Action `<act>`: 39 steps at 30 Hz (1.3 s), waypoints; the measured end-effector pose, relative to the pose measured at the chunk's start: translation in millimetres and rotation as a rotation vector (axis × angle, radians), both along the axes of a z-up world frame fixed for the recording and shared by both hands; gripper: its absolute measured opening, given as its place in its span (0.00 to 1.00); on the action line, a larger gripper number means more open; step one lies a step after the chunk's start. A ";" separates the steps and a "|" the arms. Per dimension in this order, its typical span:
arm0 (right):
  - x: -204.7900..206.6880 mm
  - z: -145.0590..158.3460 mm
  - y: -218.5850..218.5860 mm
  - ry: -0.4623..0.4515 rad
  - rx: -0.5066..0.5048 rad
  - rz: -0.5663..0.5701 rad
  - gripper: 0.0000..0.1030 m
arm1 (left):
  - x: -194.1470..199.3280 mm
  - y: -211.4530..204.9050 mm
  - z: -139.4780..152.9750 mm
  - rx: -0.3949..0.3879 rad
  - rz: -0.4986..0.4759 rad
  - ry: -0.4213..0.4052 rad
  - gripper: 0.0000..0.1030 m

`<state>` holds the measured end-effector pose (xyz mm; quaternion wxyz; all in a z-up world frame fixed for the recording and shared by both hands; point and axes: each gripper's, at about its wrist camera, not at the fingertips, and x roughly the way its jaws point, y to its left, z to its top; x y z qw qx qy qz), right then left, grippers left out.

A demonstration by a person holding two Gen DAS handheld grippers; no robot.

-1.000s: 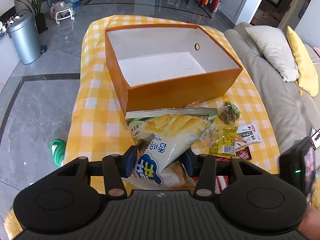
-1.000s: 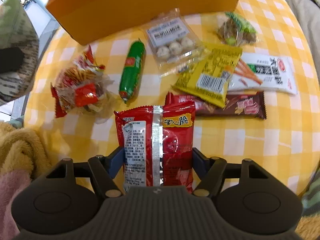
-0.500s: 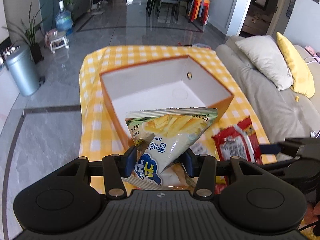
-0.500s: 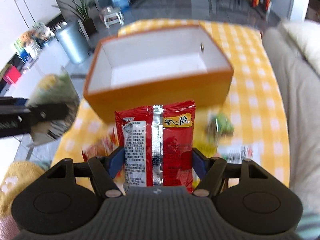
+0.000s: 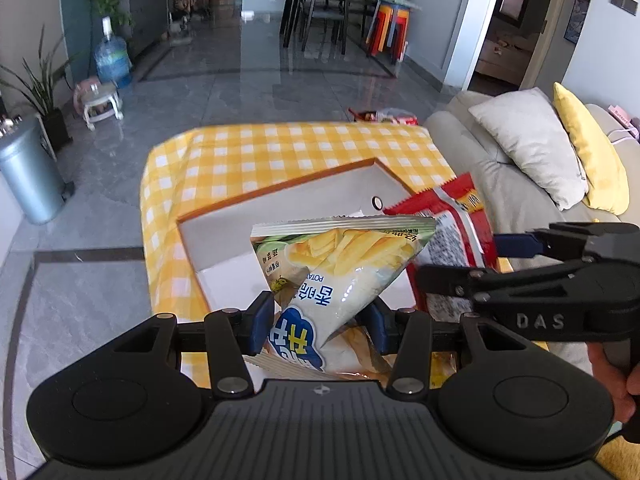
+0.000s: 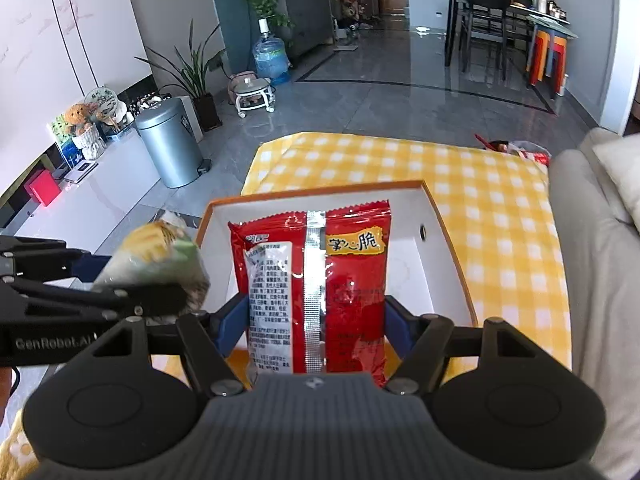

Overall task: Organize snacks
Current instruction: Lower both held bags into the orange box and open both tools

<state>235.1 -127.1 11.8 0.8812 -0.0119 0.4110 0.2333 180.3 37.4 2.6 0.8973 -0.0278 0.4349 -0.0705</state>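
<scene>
Snacks in hand: two packets are up off the bench, one in each set of jaws, both over the open box.
Chip bag (image 5: 340,280): pinched near its lower corner between the jaws of the left gripper (image 5: 318,322), which are closed partway on it; the puffed top fans out ahead of the jaws.
Red packet (image 6: 316,284): held by its bottom end in the right gripper (image 6: 316,330), jaws fairly wide and pressing on both side edges; it stands upright ahead of them, seam facing the camera.
Handling, chip bag: I'd judge it light and air-filled, its contents easily crushed; the film looks slick, so a hold on the crimped seam or a corner seems safer than squeezing the belly.
Handling, red packet: looks light and flat with a crackly foil skin; edge grip as now seems sound, though it may flop once tilted.
Orange box (image 6: 448,240): just beyond and below both jaws, white inside, nothing visible in it.
Bench (image 5: 304,148): yellow checked cloth, reaching past the box.
Changed since a second ago: the right jaws were low over the scattered snacks with the packet already held; now both grippers have risen and come forward side by side over the box. Neither grip has altered.
</scene>
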 end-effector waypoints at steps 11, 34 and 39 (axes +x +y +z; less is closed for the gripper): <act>81.6 -55.8 16.5 0.077 -0.052 0.032 0.66 | 61.4 2.6 -58.0 0.076 -0.014 0.150 0.53; 137.9 -146.0 42.1 0.335 -0.175 0.060 0.67 | 98.0 -16.8 -118.0 0.226 -0.072 0.266 0.78; 133.5 -138.7 38.3 0.315 -0.171 0.052 0.76 | 92.5 -17.1 -106.1 0.227 -0.060 0.238 0.81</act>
